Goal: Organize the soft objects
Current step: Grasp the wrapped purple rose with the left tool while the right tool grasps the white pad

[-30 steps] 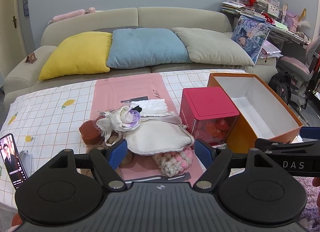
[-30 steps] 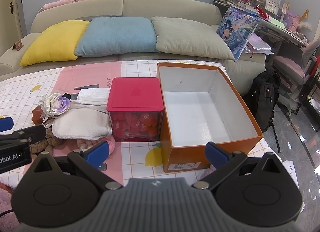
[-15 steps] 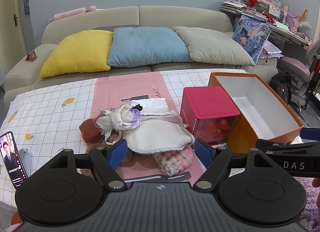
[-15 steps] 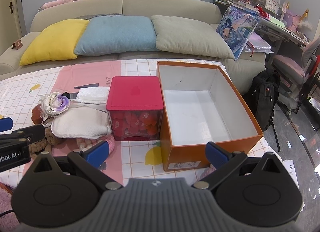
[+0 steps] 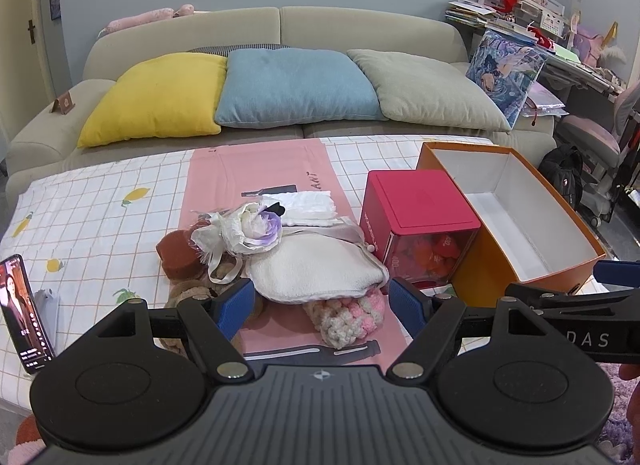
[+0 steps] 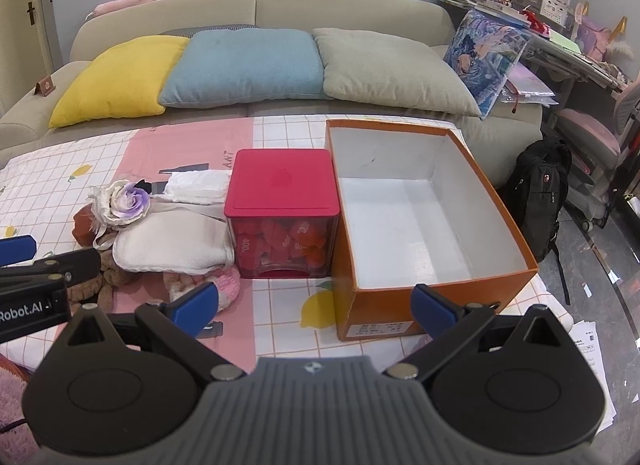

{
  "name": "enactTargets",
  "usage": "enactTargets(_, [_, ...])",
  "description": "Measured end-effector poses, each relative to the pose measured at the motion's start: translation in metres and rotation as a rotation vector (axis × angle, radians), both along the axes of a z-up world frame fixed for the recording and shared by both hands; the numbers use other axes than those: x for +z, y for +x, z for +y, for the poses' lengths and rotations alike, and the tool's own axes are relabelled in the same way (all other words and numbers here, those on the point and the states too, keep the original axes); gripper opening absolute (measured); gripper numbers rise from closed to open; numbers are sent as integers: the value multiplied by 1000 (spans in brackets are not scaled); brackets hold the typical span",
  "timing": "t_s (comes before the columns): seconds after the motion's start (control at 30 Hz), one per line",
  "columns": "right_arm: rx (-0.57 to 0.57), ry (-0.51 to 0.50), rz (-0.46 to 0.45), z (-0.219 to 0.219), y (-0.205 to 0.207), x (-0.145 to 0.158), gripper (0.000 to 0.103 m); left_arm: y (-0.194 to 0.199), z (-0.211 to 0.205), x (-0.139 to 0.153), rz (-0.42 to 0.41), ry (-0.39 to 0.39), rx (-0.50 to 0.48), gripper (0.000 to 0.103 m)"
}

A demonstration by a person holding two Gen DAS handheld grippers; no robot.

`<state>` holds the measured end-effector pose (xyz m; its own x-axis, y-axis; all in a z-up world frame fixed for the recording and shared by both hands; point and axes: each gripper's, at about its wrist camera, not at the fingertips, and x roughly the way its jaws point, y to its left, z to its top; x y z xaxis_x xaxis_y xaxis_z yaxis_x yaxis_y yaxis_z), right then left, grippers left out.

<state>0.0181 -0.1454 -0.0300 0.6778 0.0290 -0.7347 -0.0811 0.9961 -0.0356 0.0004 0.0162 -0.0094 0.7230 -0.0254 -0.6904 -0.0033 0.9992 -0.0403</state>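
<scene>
White pouch (image 5: 316,267) lengthwise left to right

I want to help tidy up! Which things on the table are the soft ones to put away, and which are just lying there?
For the job:
- white pouch
- pink and cream knitted piece
- fabric flower
- folded white cloth
- brown plush
- orange box, open and empty

Just lying about:
- phone
- red-lidded box
- sofa pillows
- black backpack
</scene>
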Motion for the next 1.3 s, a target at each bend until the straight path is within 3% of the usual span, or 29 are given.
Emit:
enactTargets(0.23, [51,32,58,2,12,-8,100,7,22,-4,23,-106,19,85])
enactTargets(0.37, [125,47,66,11,20,-14,99,12,35,-10,39,-127,19,84])
enactTargets(0.53, [223,48,40,29,35,-20,89,18,46,-21,59,-100,-28,82])
enactTargets(0.87, [441,-3,12,80,64,-52,80,34,70,-47,67,6,-89,81])
enactTargets(1.03, [512,-30,14,100,75,-72,80,42,78,-62,85,70,-110,80])
enactTargets(1.3, [719,-163,-47,133,83,-95,80,54,93,-70,118,90,-100,80])
